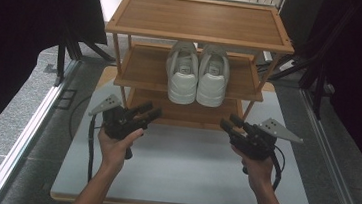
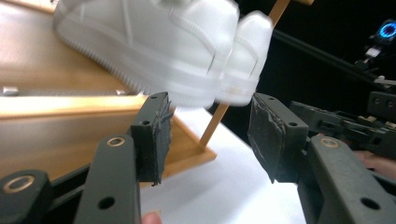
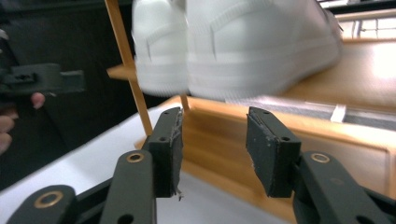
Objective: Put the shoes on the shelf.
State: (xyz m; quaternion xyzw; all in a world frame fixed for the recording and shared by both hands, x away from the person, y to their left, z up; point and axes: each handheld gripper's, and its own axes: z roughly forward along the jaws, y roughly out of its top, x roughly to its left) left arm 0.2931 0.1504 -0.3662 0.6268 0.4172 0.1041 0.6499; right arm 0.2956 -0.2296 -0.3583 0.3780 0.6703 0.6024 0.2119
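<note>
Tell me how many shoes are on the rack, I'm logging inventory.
2: a left white sneaker and a right white sneaker, side by side on the middle shelf of the wooden rack. The lowest shelf is partly hidden.

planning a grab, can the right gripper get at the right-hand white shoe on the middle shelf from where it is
Probably yes: the right gripper is open and aimed at the rack, and the right-hand shoe sits at the middle shelf's open front with nothing between.

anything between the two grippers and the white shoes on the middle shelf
Nothing visible blocks them. The white shoes sit at the middle shelf's open front edge; the left gripper and right gripper, both open, are in front of the rack, lower down.
</note>
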